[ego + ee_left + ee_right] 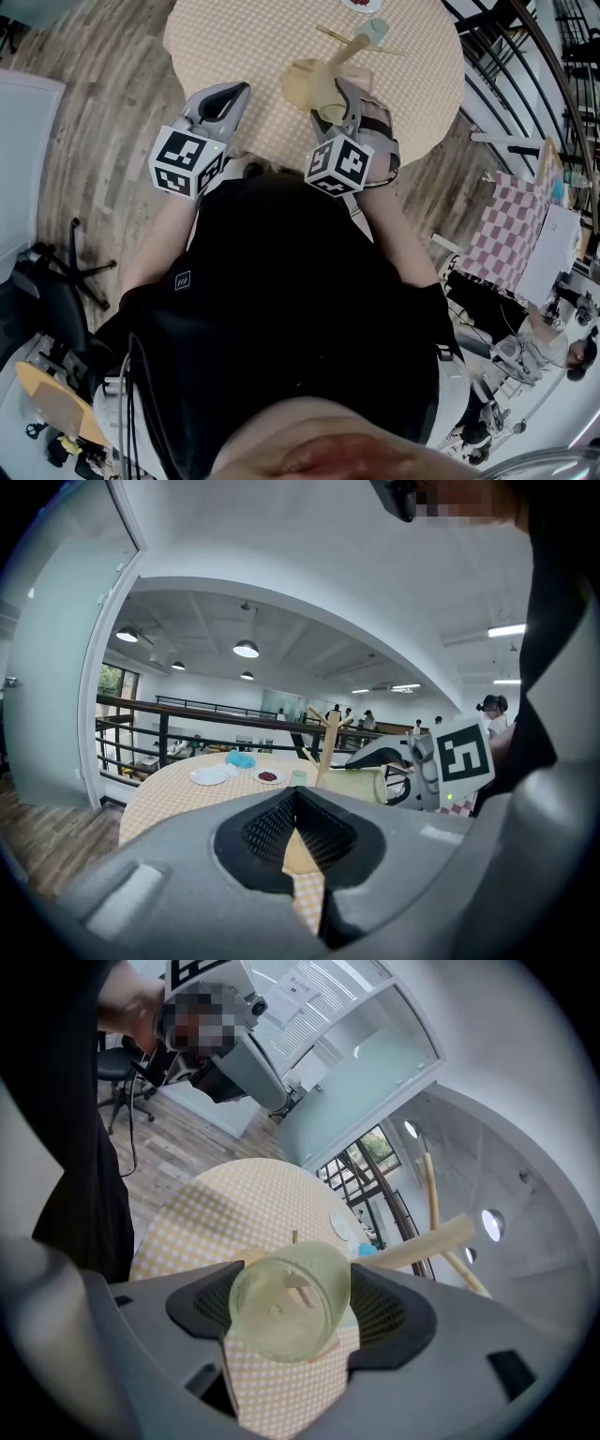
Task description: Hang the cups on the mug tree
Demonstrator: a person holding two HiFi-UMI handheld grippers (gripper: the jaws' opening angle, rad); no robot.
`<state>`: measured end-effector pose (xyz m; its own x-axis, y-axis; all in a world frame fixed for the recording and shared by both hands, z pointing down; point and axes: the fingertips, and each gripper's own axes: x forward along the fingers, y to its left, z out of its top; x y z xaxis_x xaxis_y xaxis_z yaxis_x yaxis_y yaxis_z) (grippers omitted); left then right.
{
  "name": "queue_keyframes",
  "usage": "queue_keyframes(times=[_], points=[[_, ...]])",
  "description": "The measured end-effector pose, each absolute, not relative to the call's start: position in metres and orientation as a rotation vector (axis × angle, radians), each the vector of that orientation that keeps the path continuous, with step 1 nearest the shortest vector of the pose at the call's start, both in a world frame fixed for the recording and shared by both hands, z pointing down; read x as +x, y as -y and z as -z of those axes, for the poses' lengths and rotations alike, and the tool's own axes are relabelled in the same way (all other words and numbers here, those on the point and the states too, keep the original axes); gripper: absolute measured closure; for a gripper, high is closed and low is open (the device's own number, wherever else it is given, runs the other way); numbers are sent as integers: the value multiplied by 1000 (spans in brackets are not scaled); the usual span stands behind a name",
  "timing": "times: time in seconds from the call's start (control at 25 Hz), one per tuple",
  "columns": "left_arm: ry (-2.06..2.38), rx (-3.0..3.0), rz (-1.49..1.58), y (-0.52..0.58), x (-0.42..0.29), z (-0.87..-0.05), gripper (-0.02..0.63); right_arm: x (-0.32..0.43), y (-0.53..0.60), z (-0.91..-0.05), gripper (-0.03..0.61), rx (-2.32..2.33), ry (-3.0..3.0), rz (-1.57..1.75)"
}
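Observation:
A wooden mug tree point(345, 52) stands on the round table point(234, 47), which has a yellow check cloth. My right gripper point(343, 97) is shut on a pale yellow-green cup point(328, 113) just in front of the tree's base. In the right gripper view the cup point(289, 1302) sits between the pads, with the tree's trunk and pegs point(427, 1239) close behind. My left gripper point(228, 97) is over the table's near edge, left of the tree, shut and empty. A small green cup point(298, 777) shows beside the trunk point(326, 747).
At the table's far side lie a white plate point(208, 776), a plate with something red point(268, 777) and a blue item point(240, 759). A black railing point(511, 47) runs to the right of the table. To the right is a pink check cloth point(511, 230).

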<state>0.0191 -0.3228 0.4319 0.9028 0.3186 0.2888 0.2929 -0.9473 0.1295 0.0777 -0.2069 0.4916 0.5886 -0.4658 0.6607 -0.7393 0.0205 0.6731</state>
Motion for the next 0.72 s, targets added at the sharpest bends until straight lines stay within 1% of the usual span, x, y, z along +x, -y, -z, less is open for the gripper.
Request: queue_keyframes(times=[0.32,0.56,0.72], points=[[-487,2979,-481,321,20,-436,607,75,207,-489,222,1652,1054,-275],[-494,2981,-480,316,19,-433,607,72,202,-483,195,1723,1074,-286],[-501,2980,-500,310,16,-434,607,66,200,-471,195,1758,1126,-275]])
